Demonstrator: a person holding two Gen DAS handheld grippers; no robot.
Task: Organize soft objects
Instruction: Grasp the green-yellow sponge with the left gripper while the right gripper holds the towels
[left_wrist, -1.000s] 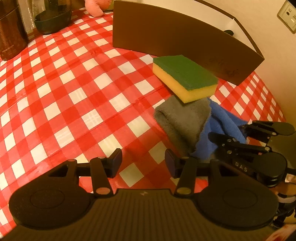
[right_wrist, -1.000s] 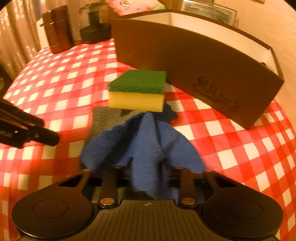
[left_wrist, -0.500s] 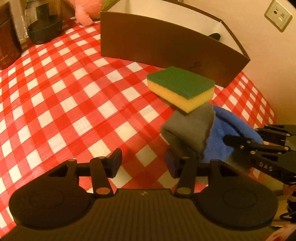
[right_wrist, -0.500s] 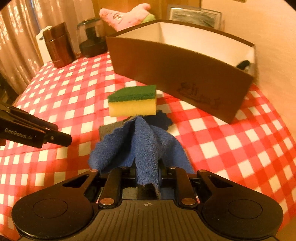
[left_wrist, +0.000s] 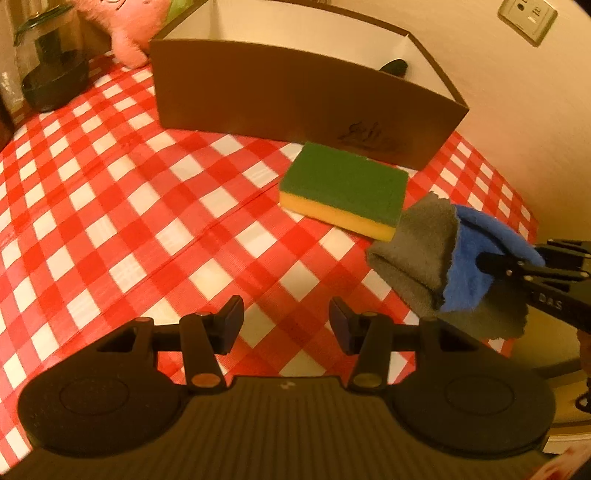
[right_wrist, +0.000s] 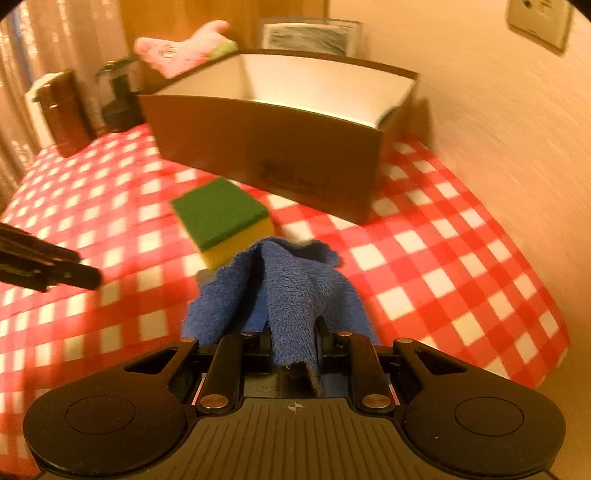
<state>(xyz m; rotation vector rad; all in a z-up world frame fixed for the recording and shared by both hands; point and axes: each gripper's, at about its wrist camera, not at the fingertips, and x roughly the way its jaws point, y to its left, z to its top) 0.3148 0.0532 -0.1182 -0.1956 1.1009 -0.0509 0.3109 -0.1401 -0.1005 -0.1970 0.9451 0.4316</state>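
Change: blue-grey cloth (right_wrist: 291, 295) lifted off the surface (left_wrist: 147, 206) since earlier frame, clear of sponge.
Cloth: bunched, clamped in right gripper (right_wrist: 293, 343) fingers, above surface's near right edge.
Sponge (left_wrist: 343, 190): flat, just before brown box (left_wrist: 295, 107).
Left gripper (left_wrist: 286, 325): fingers apart, holding nothing.

Looking like a home dining or kitchen corner. A red-checked tablecloth (left_wrist: 110, 206) is covering the table, a pink plush toy (left_wrist: 133, 33) is sitting behind, curtains (right_wrist: 22, 55) are hanging, a wall outlet (left_wrist: 527, 14) is showing.
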